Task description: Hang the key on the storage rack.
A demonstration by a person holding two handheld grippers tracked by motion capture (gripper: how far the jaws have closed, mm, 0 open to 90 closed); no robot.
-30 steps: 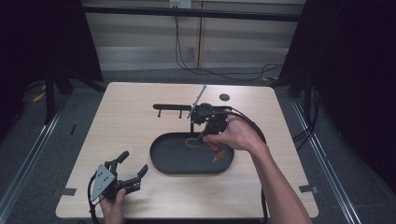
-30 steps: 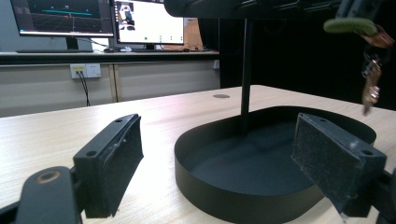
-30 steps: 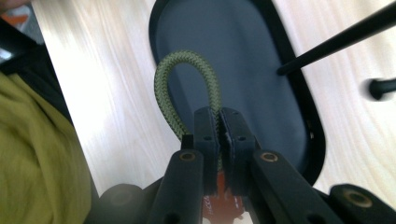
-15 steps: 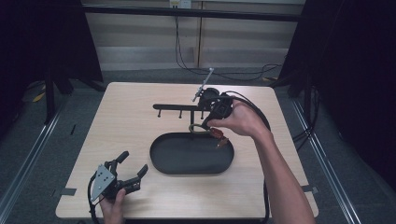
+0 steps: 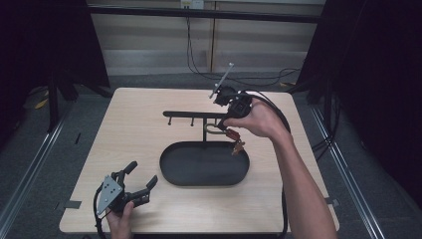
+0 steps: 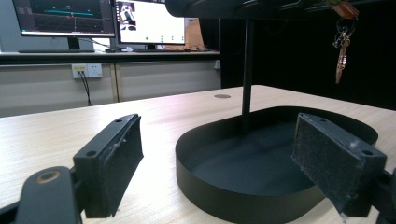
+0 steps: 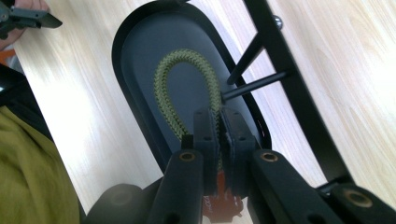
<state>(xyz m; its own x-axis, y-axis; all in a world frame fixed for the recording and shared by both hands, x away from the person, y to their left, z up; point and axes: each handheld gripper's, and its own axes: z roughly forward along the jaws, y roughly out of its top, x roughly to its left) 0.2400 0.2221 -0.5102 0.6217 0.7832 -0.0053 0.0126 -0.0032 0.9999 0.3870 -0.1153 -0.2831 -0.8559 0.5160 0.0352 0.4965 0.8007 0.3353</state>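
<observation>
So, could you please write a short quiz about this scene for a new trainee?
1. True or false: the right gripper is shut on the green cord loop.
2. Which best describes the left gripper? A) shut on the tray rim B) open, holding nothing C) hanging keys on a hook
3. In the high view, what hangs below the right gripper over the tray?

Key:
1. True: the jaws pinch the loop near the hooks of the rack.
2. B: the jaws stand wide apart, near the table's front edge.
3. The keys, with a red tag, on the loop.
</observation>
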